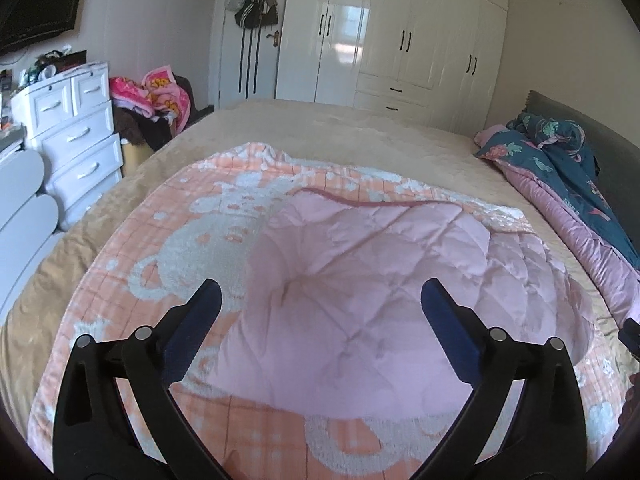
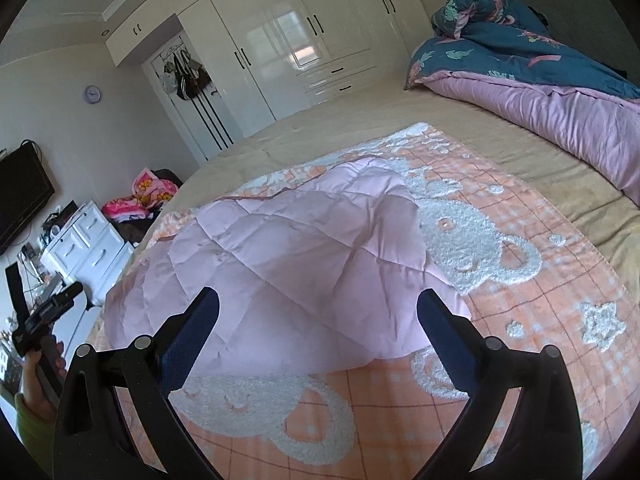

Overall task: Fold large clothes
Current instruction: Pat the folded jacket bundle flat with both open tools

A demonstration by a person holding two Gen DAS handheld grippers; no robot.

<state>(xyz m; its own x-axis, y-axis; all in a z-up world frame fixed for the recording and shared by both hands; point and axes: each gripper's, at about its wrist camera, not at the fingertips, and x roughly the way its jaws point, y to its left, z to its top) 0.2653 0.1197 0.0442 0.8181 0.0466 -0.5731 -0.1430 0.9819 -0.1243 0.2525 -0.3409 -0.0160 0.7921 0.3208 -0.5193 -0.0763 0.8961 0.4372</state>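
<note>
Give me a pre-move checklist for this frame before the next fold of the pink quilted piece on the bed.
1. Left gripper open and empty: ok, nothing between its fingers.
2. Right gripper open and empty: ok.
3. Pink quilted piece lying flat: not ok, it is puffed and creased.
4. Its maroon-trimmed edge visible: ok, along the far side.
5. Peach bear blanket beneath spread flat: ok where visible.
6. Blue floral duvet apart from the piece: ok, it lies off by the headboard.

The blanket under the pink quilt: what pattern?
Orange-pink check with fluffy white bears and stars; clearest in the right wrist view.
</note>
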